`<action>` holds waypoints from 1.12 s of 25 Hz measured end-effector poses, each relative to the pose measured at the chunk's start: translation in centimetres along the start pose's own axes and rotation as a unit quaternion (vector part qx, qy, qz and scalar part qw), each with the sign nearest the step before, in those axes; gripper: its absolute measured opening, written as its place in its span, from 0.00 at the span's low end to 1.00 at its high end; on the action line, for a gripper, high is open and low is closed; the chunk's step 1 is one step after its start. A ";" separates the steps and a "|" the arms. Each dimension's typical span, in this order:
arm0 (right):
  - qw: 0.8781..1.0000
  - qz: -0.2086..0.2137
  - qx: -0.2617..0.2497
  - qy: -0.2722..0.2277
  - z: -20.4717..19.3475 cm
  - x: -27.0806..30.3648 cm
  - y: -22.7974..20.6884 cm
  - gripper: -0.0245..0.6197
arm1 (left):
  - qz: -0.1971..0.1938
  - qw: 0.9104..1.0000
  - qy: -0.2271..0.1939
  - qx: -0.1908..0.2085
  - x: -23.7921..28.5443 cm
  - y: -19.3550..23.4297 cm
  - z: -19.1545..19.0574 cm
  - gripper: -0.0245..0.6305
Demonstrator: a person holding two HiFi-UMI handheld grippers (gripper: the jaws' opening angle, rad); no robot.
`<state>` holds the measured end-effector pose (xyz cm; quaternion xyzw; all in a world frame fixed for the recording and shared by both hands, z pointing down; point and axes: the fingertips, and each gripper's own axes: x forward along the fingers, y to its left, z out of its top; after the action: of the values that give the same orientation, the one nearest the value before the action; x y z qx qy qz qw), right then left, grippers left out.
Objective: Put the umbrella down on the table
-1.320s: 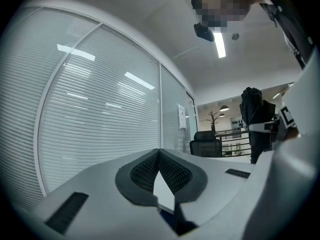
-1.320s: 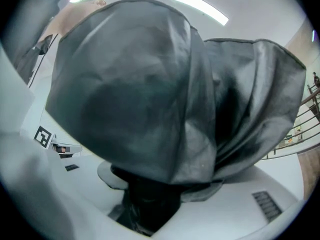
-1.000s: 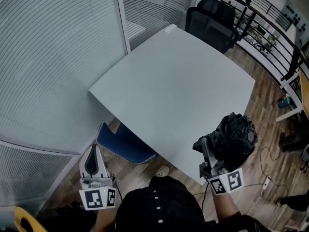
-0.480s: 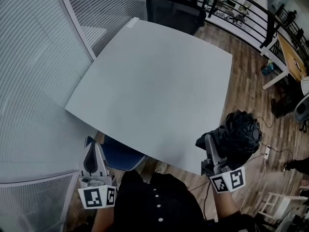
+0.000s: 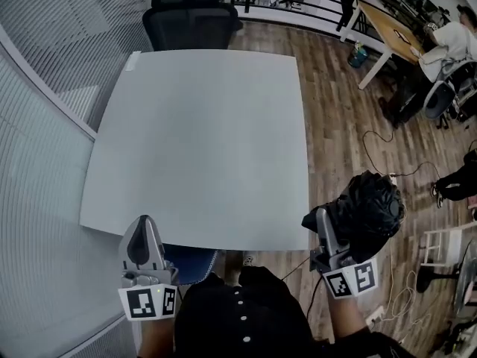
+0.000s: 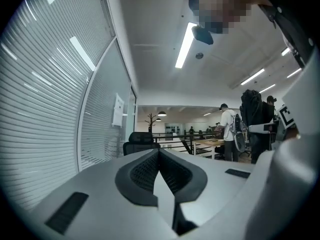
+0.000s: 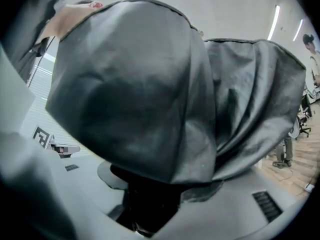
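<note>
A person stands at the near edge of a bare white tabletop (image 5: 201,140), holding a gripper in each hand. The right gripper (image 5: 322,233) has its fingers pinching the dark stem of a folded black umbrella (image 5: 369,215). The crumpled canopy bulges up above the fingers, so its long axis appears roughly upright, crosswise to the level gripper.

The umbrella hangs in the air just off the tabletop's near right corner, over the wood floor (image 5: 335,125) and not over the tabletop. The open surface lies ahead and to the left of it. This hand is the nearer one and would likely carry the umbrella that way and lay it over.

The left gripper (image 5: 141,233) sits at the tabletop's near left edge with its fingers (image 6: 145,171) pressed together on nothing. A black office chair (image 5: 190,13) stands at the tabletop's far edge, and a slatted glass wall (image 5: 37,125) runs along its left side.
</note>
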<state>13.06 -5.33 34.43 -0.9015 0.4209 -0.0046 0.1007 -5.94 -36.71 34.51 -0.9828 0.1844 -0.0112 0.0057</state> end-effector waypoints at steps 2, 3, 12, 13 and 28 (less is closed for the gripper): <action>1.000 -0.023 -0.005 -0.003 0.1 -0.6 0.0 0.44 | -0.023 1.000 0.001 -0.004 1.3 -0.1 -0.3 0.06; 0.999 -0.034 -0.007 -0.003 0.2 -0.8 -0.1 0.44 | -0.034 0.999 0.003 -0.006 2.1 -0.2 -0.4 0.06; 0.997 -0.079 -0.011 0.016 -0.8 -2.6 -0.4 0.44 | -0.090 0.996 0.012 -0.015 4.5 -1.8 -1.4 0.06; 0.997 -0.079 -0.010 0.019 -1.0 -2.6 -0.4 0.44 | -0.091 0.996 0.013 -0.015 4.4 -1.9 -1.4 0.06; 0.988 0.019 -0.009 0.155 -12.2 3.4 1.5 0.44 | -0.064 0.996 0.055 -0.016 1.6 -0.5 -4.1 0.06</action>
<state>12.94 -11.02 45.85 -0.8828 0.4481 -0.1387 0.0265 -4.40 -36.83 38.66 -0.9905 0.1211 -0.0623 -0.0211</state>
